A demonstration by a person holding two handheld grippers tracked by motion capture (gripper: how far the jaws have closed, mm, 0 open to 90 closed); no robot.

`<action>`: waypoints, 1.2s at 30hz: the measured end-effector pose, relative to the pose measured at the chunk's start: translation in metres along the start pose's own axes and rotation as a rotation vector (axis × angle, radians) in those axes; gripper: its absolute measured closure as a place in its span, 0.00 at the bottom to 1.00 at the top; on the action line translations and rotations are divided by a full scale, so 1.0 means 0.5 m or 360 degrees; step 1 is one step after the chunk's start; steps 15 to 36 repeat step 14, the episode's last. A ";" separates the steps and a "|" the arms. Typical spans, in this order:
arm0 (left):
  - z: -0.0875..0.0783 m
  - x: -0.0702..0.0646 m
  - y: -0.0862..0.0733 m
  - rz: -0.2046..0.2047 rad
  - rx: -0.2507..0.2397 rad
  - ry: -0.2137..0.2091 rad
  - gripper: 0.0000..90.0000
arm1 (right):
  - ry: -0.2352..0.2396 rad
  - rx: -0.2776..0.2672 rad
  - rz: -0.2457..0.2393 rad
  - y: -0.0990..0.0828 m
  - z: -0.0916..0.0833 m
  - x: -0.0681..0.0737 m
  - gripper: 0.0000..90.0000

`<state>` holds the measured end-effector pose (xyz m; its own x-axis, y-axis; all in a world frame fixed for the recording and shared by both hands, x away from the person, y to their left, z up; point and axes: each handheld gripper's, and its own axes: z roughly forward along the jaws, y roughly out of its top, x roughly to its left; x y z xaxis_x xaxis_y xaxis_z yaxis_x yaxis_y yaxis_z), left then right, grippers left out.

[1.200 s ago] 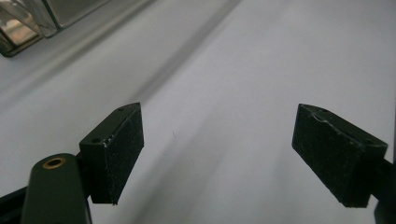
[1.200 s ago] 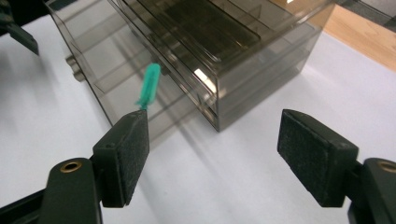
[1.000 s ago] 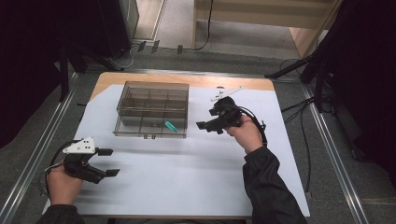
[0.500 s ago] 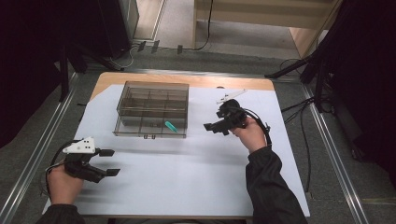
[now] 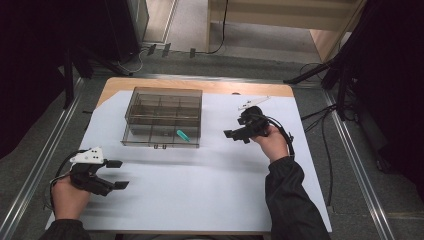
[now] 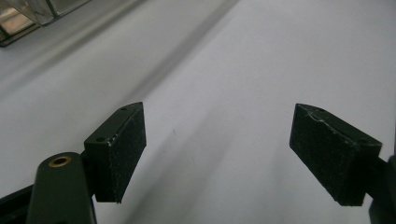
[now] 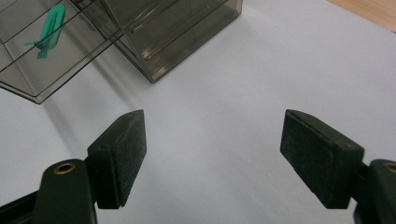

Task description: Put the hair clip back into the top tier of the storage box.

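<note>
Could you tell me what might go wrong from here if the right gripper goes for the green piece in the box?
1. The green piece lies in a near corner compartment of the clear box, so the open right gripper may catch on the walls or dividers.
2. The box sits loose on the white sheet and could slide if bumped; the left gripper is open and well away from it.

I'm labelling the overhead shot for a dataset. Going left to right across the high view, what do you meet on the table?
Left claw → clear compartment box → green piece in the box's near right compartment → right claw.
</note>
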<state>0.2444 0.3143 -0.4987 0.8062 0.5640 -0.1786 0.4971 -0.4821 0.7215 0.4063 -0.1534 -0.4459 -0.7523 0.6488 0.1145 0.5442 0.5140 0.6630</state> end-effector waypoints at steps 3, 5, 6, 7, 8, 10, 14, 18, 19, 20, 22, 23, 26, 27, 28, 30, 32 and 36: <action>0.001 0.000 0.000 -0.0001 0.0001 0.0004 0.22 | 0.0019 0.0004 0.0021 0.000 0.000 -0.001 0.26; 0.003 0.000 0.000 -0.0002 0.0002 0.0005 0.22 | 0.0026 0.0008 0.0026 0.001 0.001 -0.002 0.26; 0.003 0.000 0.000 -0.0002 0.0002 0.0005 0.21 | 0.0026 0.0008 0.0026 0.001 0.001 -0.002 0.26; 0.003 0.000 0.000 -0.0001 0.0001 0.0002 0.21 | 0.0028 0.0014 0.0029 0.001 0.001 -0.002 0.26; 0.002 0.000 0.000 -0.0001 0.0001 0.0008 0.22 | 0.0019 0.0019 0.0026 0.000 0.002 -0.002 0.26; 0.000 0.000 0.000 -0.0005 -0.0006 0.0009 0.21 | 0.0019 0.0026 0.0032 0.000 0.003 0.000 0.26; -0.003 0.001 0.000 -0.0017 -0.0026 0.0013 0.21 | 0.0027 0.0043 0.0007 0.000 0.009 0.003 0.26; -0.003 0.001 0.000 -0.0017 -0.0026 0.0013 0.21 | 0.0027 0.0043 0.0007 0.000 0.009 0.003 0.26; -0.003 0.001 0.000 -0.0017 -0.0026 0.0013 0.21 | 0.0027 0.0043 0.0007 0.000 0.009 0.003 0.26; -0.003 0.001 0.000 -0.0017 -0.0026 0.0013 0.21 | 0.0027 0.0043 0.0007 0.000 0.009 0.003 0.26; -0.003 0.001 0.000 -0.0017 -0.0026 0.0013 0.21 | 0.0027 0.0043 0.0007 0.000 0.009 0.003 0.26; -0.003 0.001 0.000 -0.0017 -0.0026 0.0013 0.21 | 0.0027 0.0043 0.0007 0.000 0.009 0.003 0.26; -0.003 0.001 0.000 -0.0017 -0.0026 0.0013 0.21 | 0.0027 0.0043 0.0007 0.000 0.009 0.003 0.26; -0.003 0.001 0.000 -0.0017 -0.0026 0.0013 0.21 | 0.0027 0.0043 0.0007 0.000 0.009 0.003 0.26; -0.003 0.001 0.000 -0.0017 -0.0026 0.0013 0.21 | 0.0027 0.0043 0.0007 0.000 0.009 0.003 0.26; -0.003 0.001 0.000 -0.0017 -0.0026 0.0013 0.21 | 0.0027 0.0043 0.0007 0.000 0.009 0.003 0.26; -0.003 0.001 0.000 -0.0017 -0.0026 0.0013 0.21 | 0.0027 0.0043 0.0007 0.000 0.009 0.003 0.26; -0.003 0.001 0.000 -0.0017 -0.0026 0.0013 0.21 | 0.0027 0.0043 0.0007 0.000 0.009 0.003 0.26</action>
